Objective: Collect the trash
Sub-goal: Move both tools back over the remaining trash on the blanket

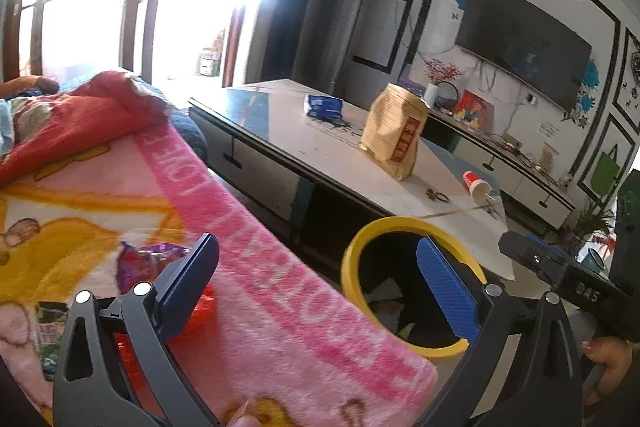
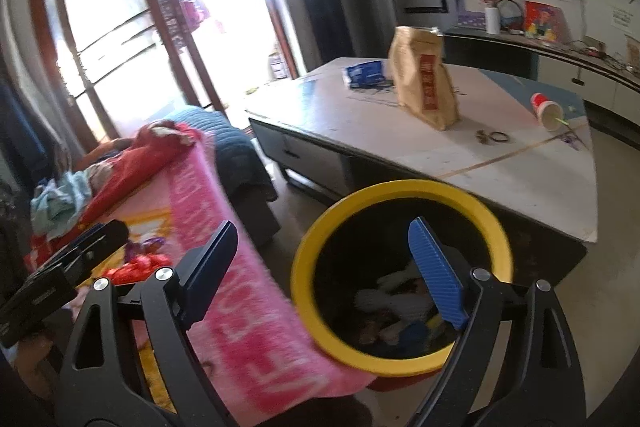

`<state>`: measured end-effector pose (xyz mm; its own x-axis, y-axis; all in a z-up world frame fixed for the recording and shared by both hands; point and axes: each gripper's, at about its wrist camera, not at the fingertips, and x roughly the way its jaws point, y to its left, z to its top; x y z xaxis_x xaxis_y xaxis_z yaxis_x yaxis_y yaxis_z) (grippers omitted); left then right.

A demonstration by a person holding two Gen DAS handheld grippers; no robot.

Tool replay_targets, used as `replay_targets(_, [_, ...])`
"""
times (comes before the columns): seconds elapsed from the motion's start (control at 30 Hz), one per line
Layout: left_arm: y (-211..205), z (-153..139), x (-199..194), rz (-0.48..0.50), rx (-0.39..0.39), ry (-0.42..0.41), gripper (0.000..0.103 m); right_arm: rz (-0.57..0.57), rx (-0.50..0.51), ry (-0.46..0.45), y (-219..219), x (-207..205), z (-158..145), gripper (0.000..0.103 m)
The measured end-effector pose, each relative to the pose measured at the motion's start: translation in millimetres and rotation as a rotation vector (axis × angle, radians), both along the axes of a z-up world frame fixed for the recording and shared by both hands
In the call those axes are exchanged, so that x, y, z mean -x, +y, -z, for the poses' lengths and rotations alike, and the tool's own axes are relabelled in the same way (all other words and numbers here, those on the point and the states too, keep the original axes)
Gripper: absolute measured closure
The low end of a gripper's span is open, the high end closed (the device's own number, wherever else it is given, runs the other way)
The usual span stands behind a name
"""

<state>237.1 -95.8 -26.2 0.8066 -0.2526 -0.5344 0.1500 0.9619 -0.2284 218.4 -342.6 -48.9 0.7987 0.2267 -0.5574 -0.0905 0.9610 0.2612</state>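
Right gripper [image 2: 324, 267] gapes empty above the yellow-rimmed bin [image 2: 400, 187].

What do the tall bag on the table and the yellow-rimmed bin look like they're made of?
Tall bag: likely kraft paper, matte tan, creased, with a red label. Bin: probably plastic, with a smooth, even yellow rim and dark inside.

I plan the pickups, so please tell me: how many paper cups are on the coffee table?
1. The red paper cup lies on its side near the right end of the coffee table. The brown paper bag could hide others.
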Motion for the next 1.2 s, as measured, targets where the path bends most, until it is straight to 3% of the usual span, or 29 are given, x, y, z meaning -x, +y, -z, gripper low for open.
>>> replay_targets(0.5, [69.1, 4.7, 19.6, -0.122, 0.026, 0.005, 0.007, -0.220, 0.023, -0.006, 75.9, 22.5, -1.9, 0.024])
replay_targets(0.8, [121.7, 10.1, 19.5, -0.153, 0.053, 0.059, 0.007, -0.406, 0.040, 0.004, 126.0, 38.4, 3.9, 0.024])
replay_targets(0.97, [149.9, 16.1, 17.7, -0.140, 0.044, 0.097, 0.007, -0.541, 0.075, 0.006, 160.4, 54.3, 10.7, 0.024])
replay_targets(1.2, [165.4, 21.6, 16.0, -0.031, 0.045, 0.136, 0.008, -0.741, 0.145, 0.024, 214.9, 78.8, 29.8, 0.024])
